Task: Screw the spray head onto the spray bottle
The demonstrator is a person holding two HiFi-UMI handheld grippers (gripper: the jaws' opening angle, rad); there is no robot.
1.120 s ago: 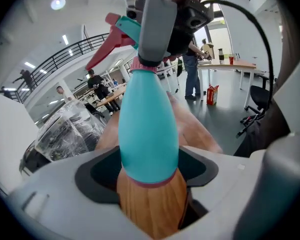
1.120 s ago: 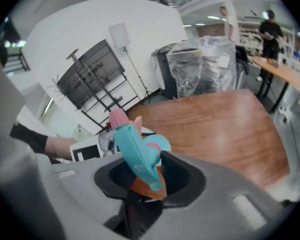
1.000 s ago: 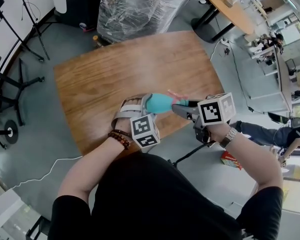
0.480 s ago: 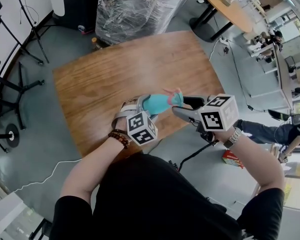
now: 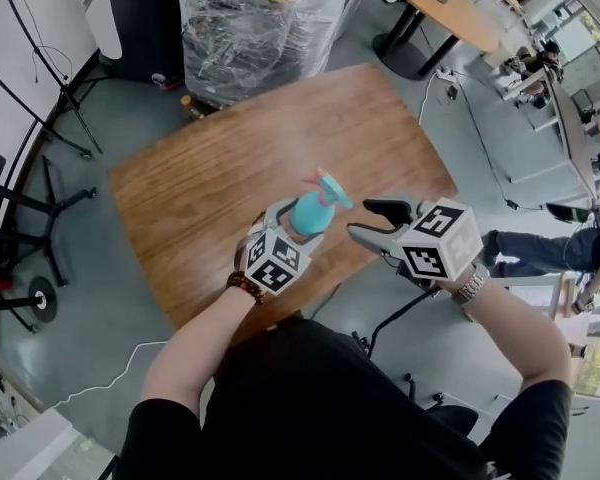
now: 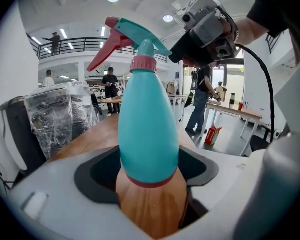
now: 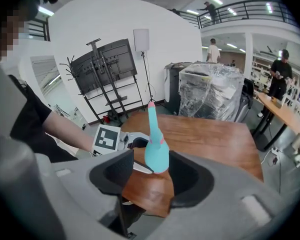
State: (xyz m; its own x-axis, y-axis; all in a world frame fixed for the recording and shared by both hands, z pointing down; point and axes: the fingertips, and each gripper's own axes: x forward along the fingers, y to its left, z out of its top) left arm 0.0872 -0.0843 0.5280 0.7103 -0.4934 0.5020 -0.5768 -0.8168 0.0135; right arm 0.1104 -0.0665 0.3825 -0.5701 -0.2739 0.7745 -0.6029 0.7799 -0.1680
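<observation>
A teal spray bottle [image 5: 309, 213] with its teal spray head [image 5: 327, 186] and red trigger on top stands tilted above the near edge of the wooden table [image 5: 220, 158]. My left gripper [image 5: 294, 230] is shut on the bottle's lower body. In the left gripper view the bottle [image 6: 147, 129] rises between the jaws, with a pink collar [image 6: 142, 64] under the head. My right gripper [image 5: 372, 220] is open and empty, a short way to the right of the bottle. In the right gripper view the bottle [image 7: 156, 151] stands beyond the open jaws.
A plastic-wrapped pallet [image 5: 250, 23] stands behind the table. A round table [image 5: 450, 13] is at the back right, and black stands [image 5: 20, 198] are at the left. Several people stand in the background of the gripper views. Grey floor surrounds the table.
My right gripper let go of the spray head, opened and drew back to the right. My left gripper swung the bottle from lying sideways to nearly upright.
</observation>
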